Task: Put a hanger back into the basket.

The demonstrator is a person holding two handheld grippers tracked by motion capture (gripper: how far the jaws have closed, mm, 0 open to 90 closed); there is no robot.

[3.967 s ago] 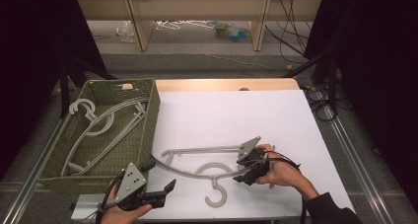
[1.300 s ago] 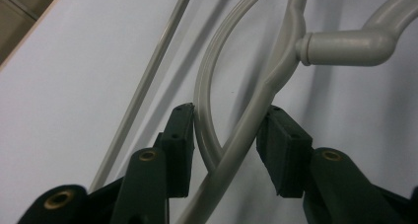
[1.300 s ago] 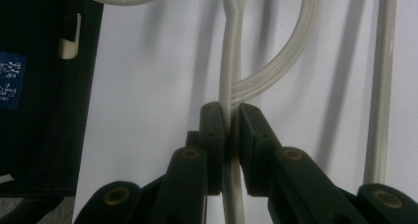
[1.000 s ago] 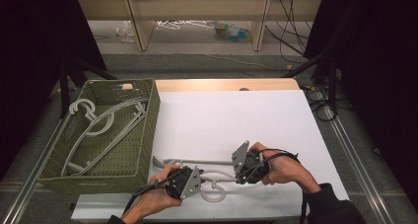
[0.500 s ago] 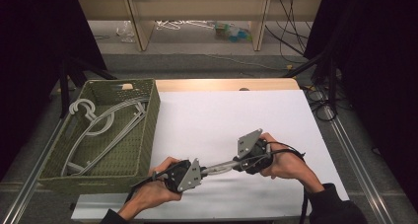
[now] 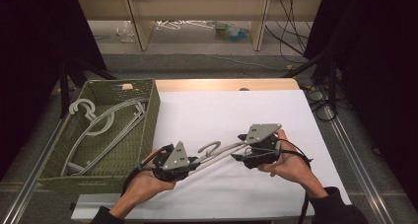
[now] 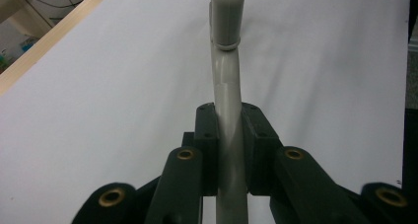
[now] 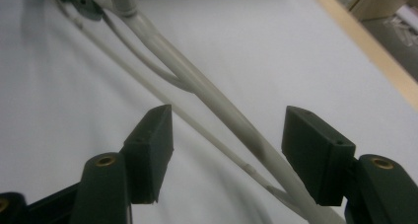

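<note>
High view: left tool pinches the hanger; right tool, just spreading, should clear before the basket move.

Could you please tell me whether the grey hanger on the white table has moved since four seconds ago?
Yes. The hanger lay flat near the table's front edge; now it is raised off it, tilted, clamped in the left tool, closer to the basket.

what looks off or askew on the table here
The grey hanger hangs tilted above the white table, not flat. The left gripper is clamped on one end; the right gripper has just been opening, its pads clear of the arm between them. Nothing looks damaged.
</note>
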